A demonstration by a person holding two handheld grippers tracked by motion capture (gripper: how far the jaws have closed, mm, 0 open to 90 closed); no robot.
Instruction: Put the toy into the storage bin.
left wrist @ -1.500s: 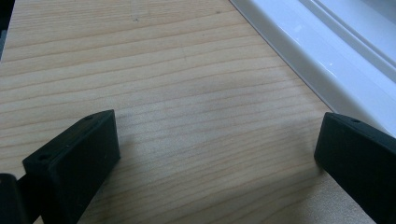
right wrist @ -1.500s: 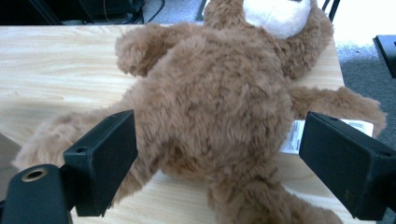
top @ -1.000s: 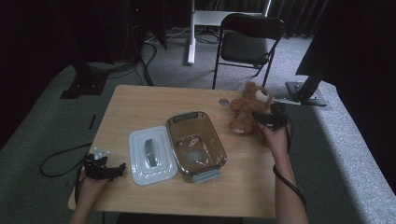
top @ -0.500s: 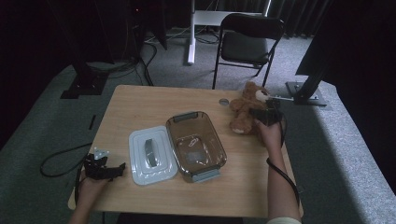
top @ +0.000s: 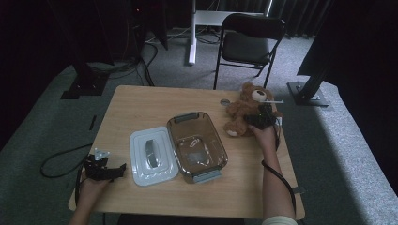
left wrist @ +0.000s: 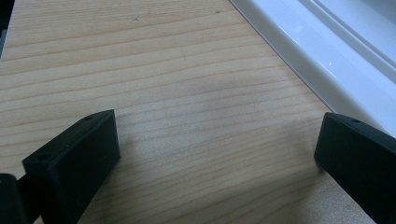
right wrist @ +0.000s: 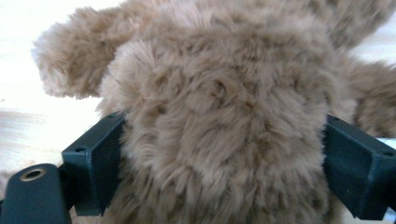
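Note:
A brown teddy bear (top: 240,114) lies at the far right of the wooden table (top: 141,105). My right gripper (top: 257,120) is on its body. In the right gripper view the bear's furry belly (right wrist: 219,93) sits between the jaws of my right gripper (right wrist: 224,158); they stand wide apart, one against each flank. My left gripper (top: 118,169) rests open on the table near the front left edge. In the left gripper view my left gripper (left wrist: 215,154) has bare wood between its jaws, and the white lid (left wrist: 336,51) lies just past one of them.
A clear brown-tinted container (top: 187,117) stands mid-table with something pale inside. Its white lid (top: 152,157) lies flat on its left. A small round object (top: 225,101) sits beside the bear. A folding chair (top: 251,44) stands behind the table.
My right gripper has moved left from beside the bear onto its body, so the jaws now straddle it. The left gripper has stayed put.

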